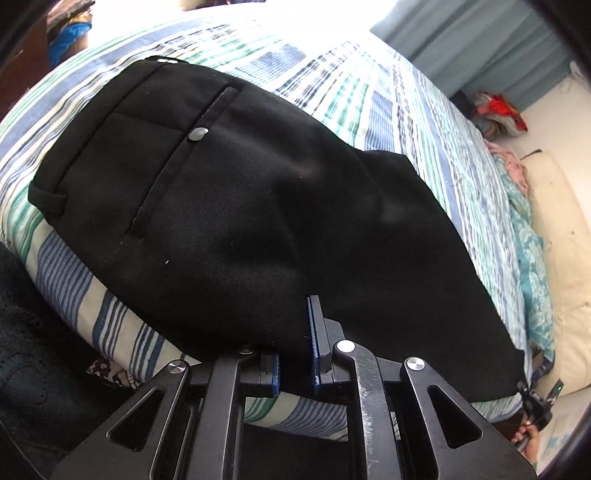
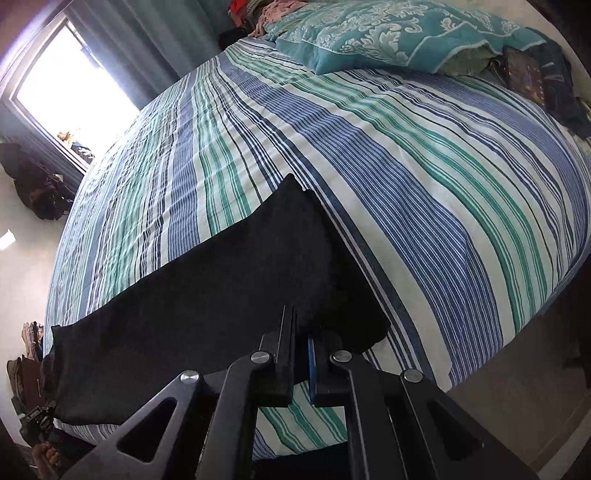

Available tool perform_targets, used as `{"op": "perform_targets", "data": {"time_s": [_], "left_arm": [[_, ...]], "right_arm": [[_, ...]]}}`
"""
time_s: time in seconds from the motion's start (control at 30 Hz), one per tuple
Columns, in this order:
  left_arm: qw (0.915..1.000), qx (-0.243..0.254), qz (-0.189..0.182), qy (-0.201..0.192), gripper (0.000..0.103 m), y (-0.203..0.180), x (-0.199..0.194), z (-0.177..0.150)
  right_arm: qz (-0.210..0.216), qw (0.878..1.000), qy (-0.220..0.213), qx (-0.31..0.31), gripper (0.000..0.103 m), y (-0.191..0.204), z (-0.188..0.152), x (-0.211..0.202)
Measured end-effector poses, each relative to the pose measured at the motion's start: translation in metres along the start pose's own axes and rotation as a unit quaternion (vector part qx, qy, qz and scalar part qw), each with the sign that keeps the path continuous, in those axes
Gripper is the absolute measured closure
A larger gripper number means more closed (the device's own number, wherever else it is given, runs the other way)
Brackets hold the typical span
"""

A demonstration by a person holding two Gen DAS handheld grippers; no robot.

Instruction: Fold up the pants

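Black pants (image 1: 236,206) lie on the striped bed, waistband at the far left, back pocket with a grey button (image 1: 198,134) facing up. My left gripper (image 1: 295,339) is shut on the pants' near edge below the seat; the cloth hides its left finger. In the right wrist view the pants' legs (image 2: 207,295) stretch from left to centre. My right gripper (image 2: 301,332) is shut on the leg end near the bed's front edge. The right gripper also shows in the left wrist view (image 1: 535,406), at the far end of the leg.
The striped bedsheet (image 2: 406,166) covers the bed. A teal patterned pillow (image 2: 369,33) and dark clothes (image 2: 546,74) lie at the head. A window (image 2: 70,85) is at the left. Piles of clothes (image 1: 498,110) sit beyond the bed.
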State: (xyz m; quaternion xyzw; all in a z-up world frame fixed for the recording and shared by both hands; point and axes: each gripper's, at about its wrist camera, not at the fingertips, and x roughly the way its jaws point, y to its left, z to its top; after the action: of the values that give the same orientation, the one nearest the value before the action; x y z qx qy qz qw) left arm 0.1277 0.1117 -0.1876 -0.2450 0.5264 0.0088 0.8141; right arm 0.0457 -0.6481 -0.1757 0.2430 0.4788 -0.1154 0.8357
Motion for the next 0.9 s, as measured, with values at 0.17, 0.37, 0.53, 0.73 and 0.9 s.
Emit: {"op": "perform_targets", "data": {"time_s": [0.17, 0.37, 0.53, 0.73, 0.9], "left_arm": [[0.9987, 0.021, 0.042, 0.019, 0.062, -0.024, 0.003, 0.012], [0.9933, 0.068, 0.092, 0.022, 0.032, -0.042, -0.036, -0.01], [0.9915, 0.109, 0.067, -0.025, 0.03, -0.076, -0.052, -0.005], [0.9816, 0.175, 0.01, -0.075, 0.024, -0.14, -0.011, 0.025], [0.9667, 0.243, 0.077, -0.019, 0.025, -0.144, 0.05, 0.01]], "right_arm": [[-0.04, 0.999, 0.025, -0.018, 0.089, -0.004, -0.004, 0.016], [-0.04, 0.999, 0.012, 0.0, 0.064, -0.018, -0.004, -0.011], [-0.081, 0.996, -0.042, -0.017, 0.05, -0.012, 0.009, -0.04], [0.002, 0.994, -0.042, -0.105, 0.05, 0.042, 0.01, -0.021], [0.002, 0.989, 0.01, -0.146, 0.05, 0.059, -0.007, 0.022]]}}
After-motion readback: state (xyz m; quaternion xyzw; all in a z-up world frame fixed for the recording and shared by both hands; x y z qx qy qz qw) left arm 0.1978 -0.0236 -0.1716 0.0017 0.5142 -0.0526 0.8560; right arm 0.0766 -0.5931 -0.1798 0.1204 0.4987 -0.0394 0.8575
